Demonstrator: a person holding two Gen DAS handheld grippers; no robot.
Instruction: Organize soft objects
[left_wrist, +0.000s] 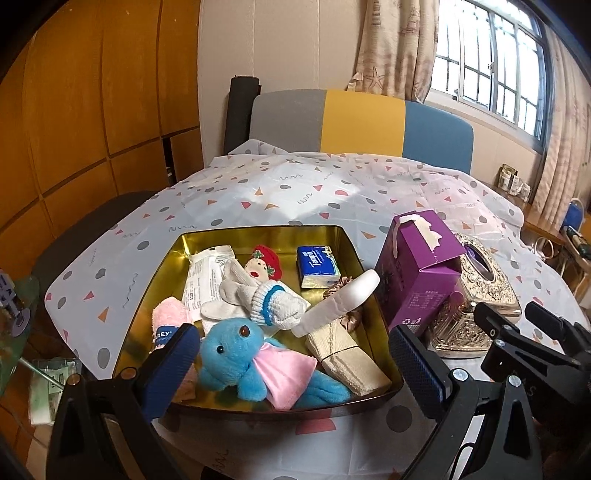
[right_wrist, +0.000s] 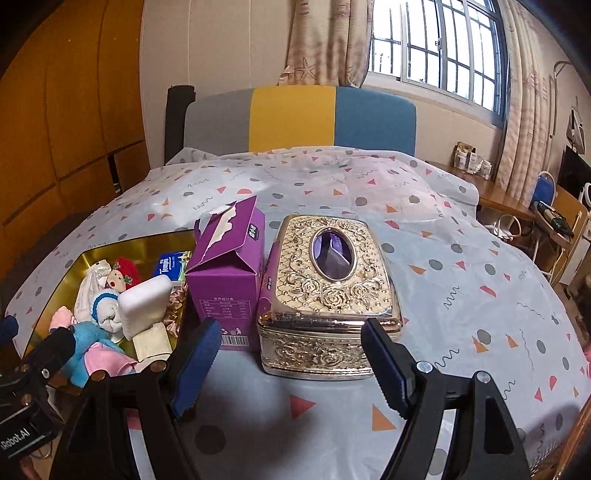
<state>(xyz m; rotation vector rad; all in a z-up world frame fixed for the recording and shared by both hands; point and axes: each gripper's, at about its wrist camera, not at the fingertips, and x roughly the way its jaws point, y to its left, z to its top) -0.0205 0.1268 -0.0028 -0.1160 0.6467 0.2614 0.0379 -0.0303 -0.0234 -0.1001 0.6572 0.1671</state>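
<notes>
Below, blue plush toy (left_wrist: 236, 354) between left gripper's (left_wrist: 291, 363) wide, empty jaws — right gripper (right_wrist: 291, 365) likewise.

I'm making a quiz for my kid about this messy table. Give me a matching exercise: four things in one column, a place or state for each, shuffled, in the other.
Things:
1. blue plush toy
2. purple carton
3. ornate gold tissue box
4. blue tissue pack

Places or states:
A. far corner of the gold tin
B. top torn open
C. near edge of the gold tin
D. closed, on the tablecloth

Pairs: 1-C, 2-B, 3-D, 4-A
</notes>
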